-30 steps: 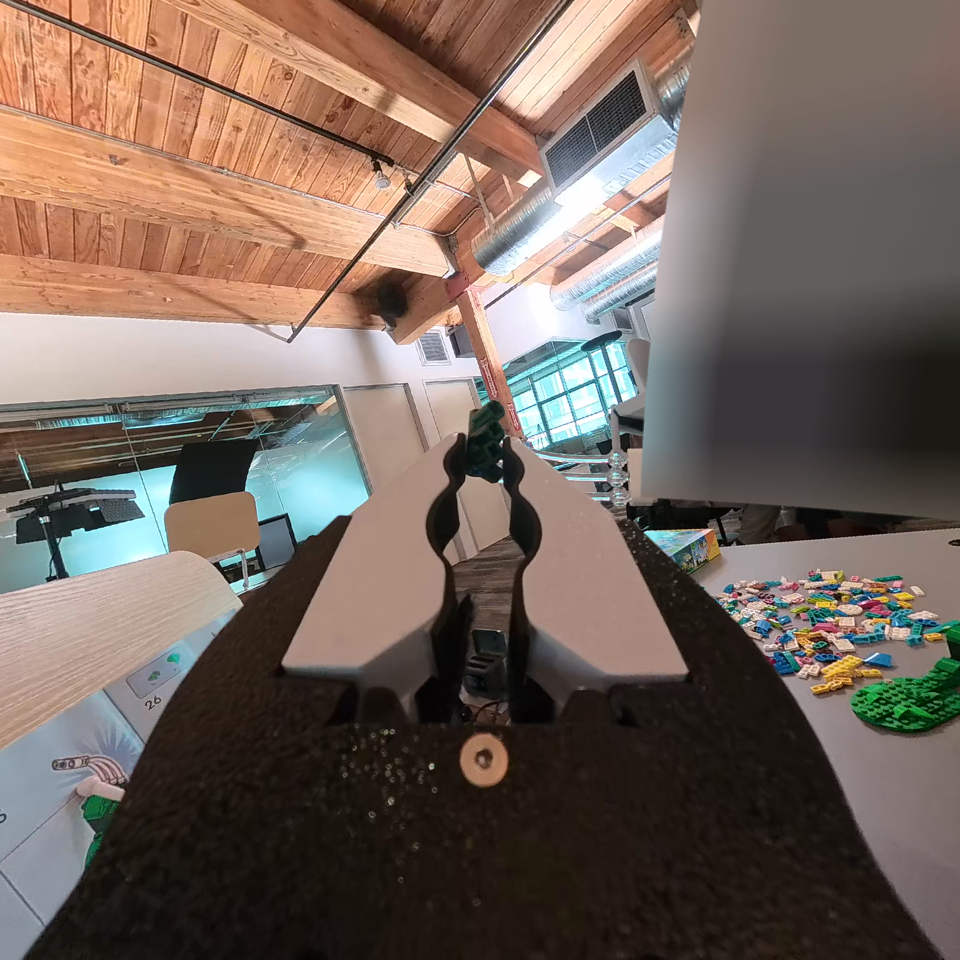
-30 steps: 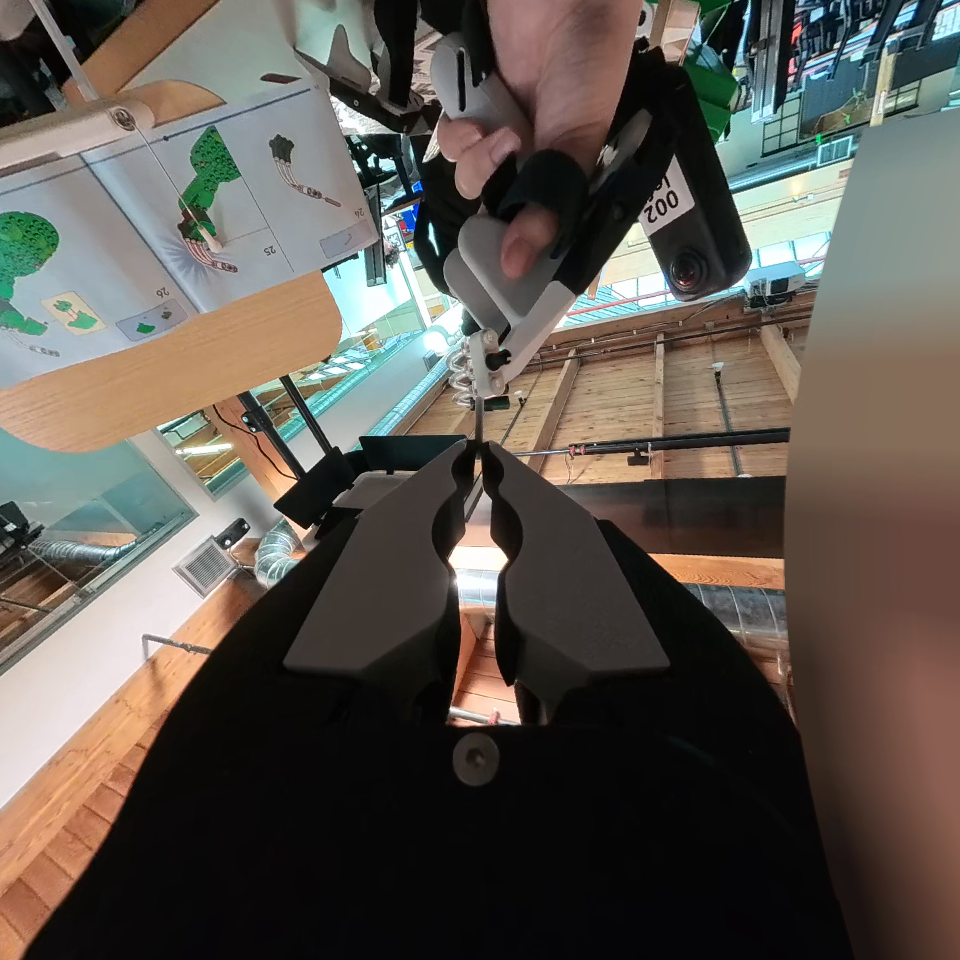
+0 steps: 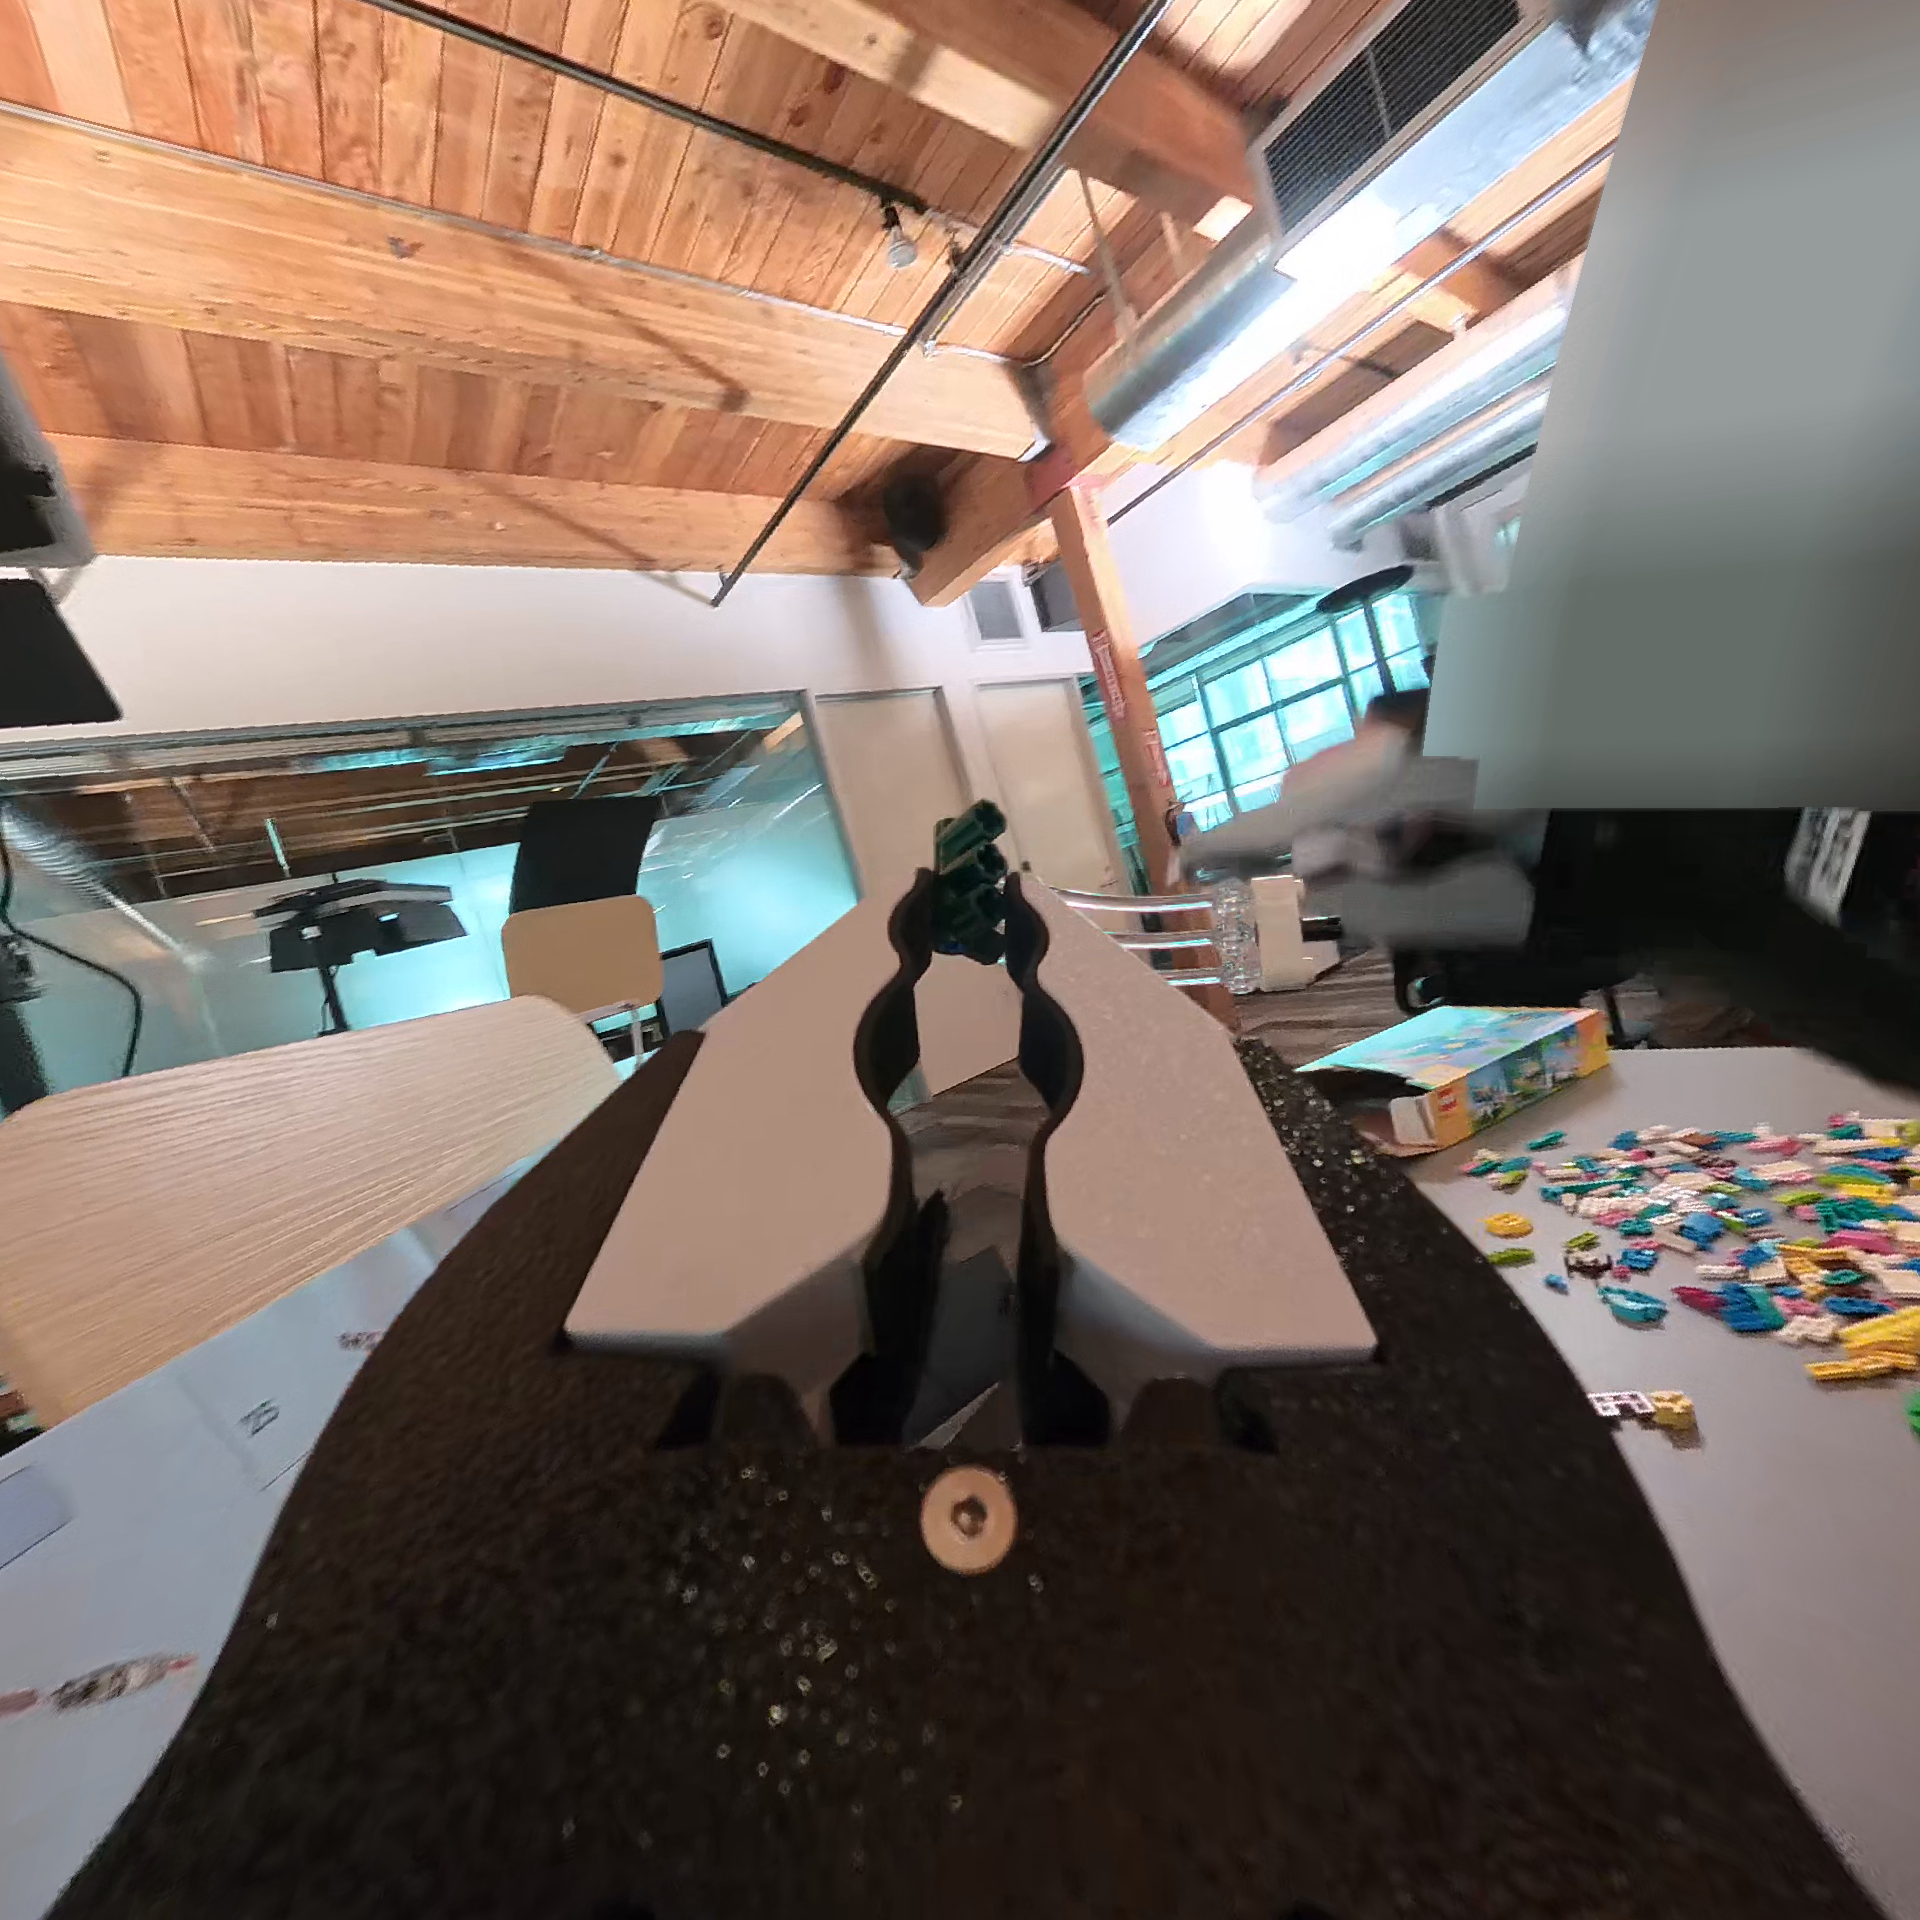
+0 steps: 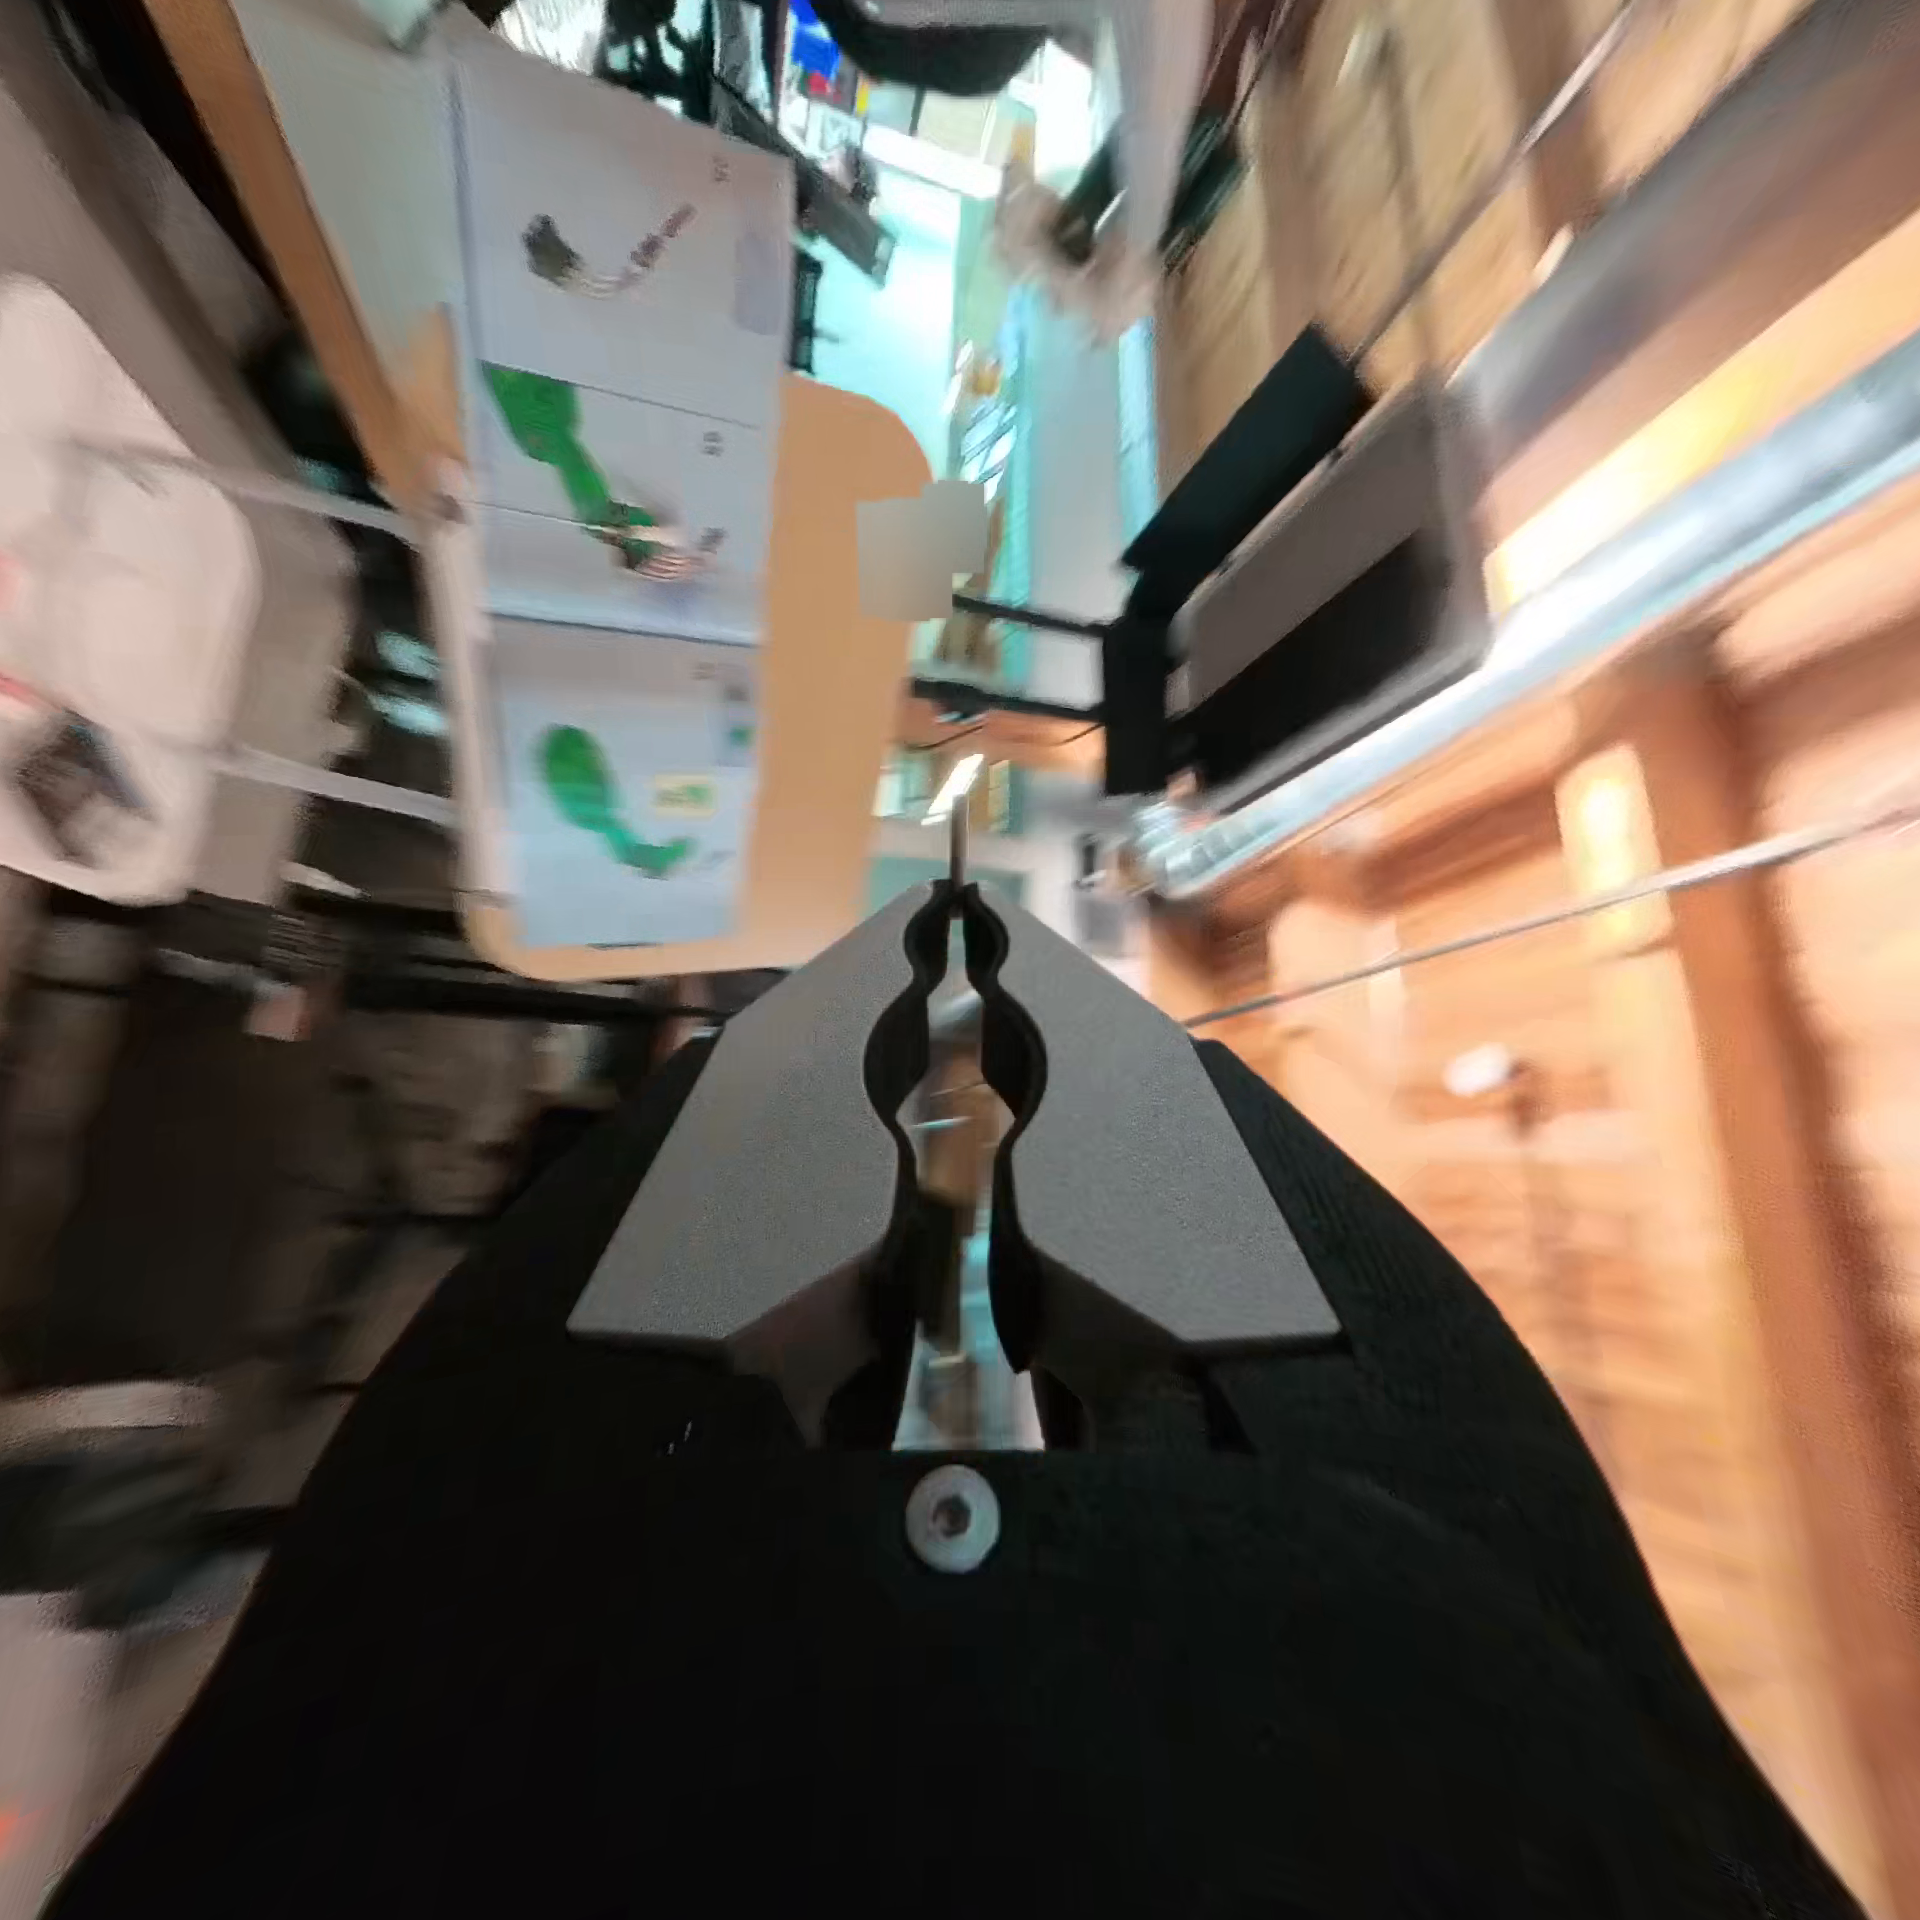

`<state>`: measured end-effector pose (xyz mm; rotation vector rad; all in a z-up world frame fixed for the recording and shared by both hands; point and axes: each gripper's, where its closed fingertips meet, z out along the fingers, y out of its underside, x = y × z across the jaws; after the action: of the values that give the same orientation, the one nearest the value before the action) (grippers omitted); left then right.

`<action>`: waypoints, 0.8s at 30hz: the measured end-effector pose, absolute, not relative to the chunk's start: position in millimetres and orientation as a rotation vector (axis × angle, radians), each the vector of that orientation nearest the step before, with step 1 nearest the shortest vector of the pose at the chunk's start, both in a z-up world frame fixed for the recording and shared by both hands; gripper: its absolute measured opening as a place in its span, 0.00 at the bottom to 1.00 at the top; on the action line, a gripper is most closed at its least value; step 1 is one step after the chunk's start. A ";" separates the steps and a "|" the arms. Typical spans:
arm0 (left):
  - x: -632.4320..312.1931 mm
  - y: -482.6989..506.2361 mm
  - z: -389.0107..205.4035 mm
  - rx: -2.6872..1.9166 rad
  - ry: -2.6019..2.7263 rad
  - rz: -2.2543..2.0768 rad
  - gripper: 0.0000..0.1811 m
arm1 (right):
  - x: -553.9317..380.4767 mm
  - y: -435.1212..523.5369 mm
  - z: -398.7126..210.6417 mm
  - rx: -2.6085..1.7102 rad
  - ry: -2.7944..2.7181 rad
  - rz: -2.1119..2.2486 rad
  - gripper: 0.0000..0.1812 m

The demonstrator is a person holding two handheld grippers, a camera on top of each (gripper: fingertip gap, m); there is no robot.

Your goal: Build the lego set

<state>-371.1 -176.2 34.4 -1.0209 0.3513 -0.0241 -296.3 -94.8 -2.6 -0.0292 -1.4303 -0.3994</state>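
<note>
Both your tools have swung apart since a second ago, and the right view now blurs. Your left tool (image 3: pixel 961 914) pinches the green lego piece (image 3: pixel 966 868) aloft, clear of the desk (image 3: pixel 1662 1558); your right tool (image 4: pixel 957 902) clamps a thin grey piece (image 4: pixel 958 836) by its end, leaving the rest free to fit.

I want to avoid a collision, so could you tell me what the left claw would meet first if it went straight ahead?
Nothing close: the left claw, shut on a green lego piece, points into open room toward a far glass wall. Depth is unclear.

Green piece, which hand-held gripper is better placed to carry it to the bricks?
Left. The left hand-held gripper already pinches the green piece, with the bricks in sight. The right holds a thin grey piece.
</note>
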 end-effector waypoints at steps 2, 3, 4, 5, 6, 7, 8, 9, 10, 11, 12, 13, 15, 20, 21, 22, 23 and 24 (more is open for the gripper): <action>-372.7 -176.3 32.2 -1.025 0.351 -0.026 0.06 | -301.5 -84.2 -43.2 -0.258 -1.481 -0.192 0.00; -373.8 -176.1 30.4 -1.031 0.352 -0.024 0.06 | -304.1 -83.4 -61.7 -0.362 -1.490 -0.080 0.01; -375.5 -177.8 27.3 -1.045 0.351 -0.012 0.06 | -306.2 -85.1 -78.5 -0.464 -1.492 0.038 0.01; -378.0 -178.0 23.6 -1.068 0.345 0.003 0.06 | -308.2 -89.9 -96.0 -0.563 -1.505 0.163 0.01; -380.1 -176.1 17.6 -1.107 0.341 0.006 0.06 | -308.7 -96.0 -112.2 -0.638 -1.518 0.267 0.01; -379.9 -174.9 9.8 -1.157 0.341 -0.011 0.06 | -307.3 -100.5 -125.6 -0.686 -1.525 0.332 0.01; -378.0 -173.9 0.4 -1.213 0.346 -0.043 0.06 | -304.6 -102.9 -138.7 -0.721 -1.541 0.361 0.01; -375.0 -172.8 -11.4 -1.279 0.358 -0.076 0.06 | -301.6 -103.6 -151.7 -0.749 -1.565 0.368 0.01; -372.9 -172.0 -25.9 -1.359 0.366 -0.102 0.06 | -298.6 -103.9 -163.5 -0.776 -1.590 0.373 0.01; -372.5 -171.3 -44.1 -1.455 0.372 -0.119 0.06 | -296.1 -105.3 -174.0 -0.802 -1.614 0.389 0.01; -372.8 -172.5 -64.6 -1.553 0.373 -0.132 0.06 | -294.4 -108.2 -182.9 -0.824 -1.638 0.413 0.01; -371.7 -176.0 -86.6 -1.646 0.370 -0.150 0.06 | -293.4 -112.1 -189.1 -0.838 -1.654 0.436 0.01; -371.8 -186.6 -127.4 -1.784 0.350 -0.173 0.06 | -294.3 -122.0 -196.0 -0.841 -1.674 0.458 0.01; -376.9 -211.0 -183.6 -1.842 0.241 -0.092 0.06 | -287.1 -123.2 -237.5 -0.882 -1.873 0.223 0.01; -377.2 -214.0 -190.0 -1.838 0.225 -0.078 0.06 | -279.9 -120.5 -250.3 -0.932 -1.925 0.198 0.01; -376.5 -217.0 -194.8 -1.831 0.221 -0.059 0.06 | -271.3 -119.4 -262.0 -0.992 -1.969 0.200 0.01; -375.7 -220.7 -198.5 -1.821 0.223 -0.033 0.06 | -262.3 -118.4 -271.6 -1.052 -1.997 0.210 0.01; -374.5 -223.1 -201.7 -1.814 0.222 -0.004 0.06 | -252.4 -116.7 -280.7 -1.111 -2.020 0.216 0.01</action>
<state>-374.5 -223.1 -201.7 -1.8135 0.2222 -0.0036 -252.4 -116.7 -280.7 -1.1113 -2.0196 0.2157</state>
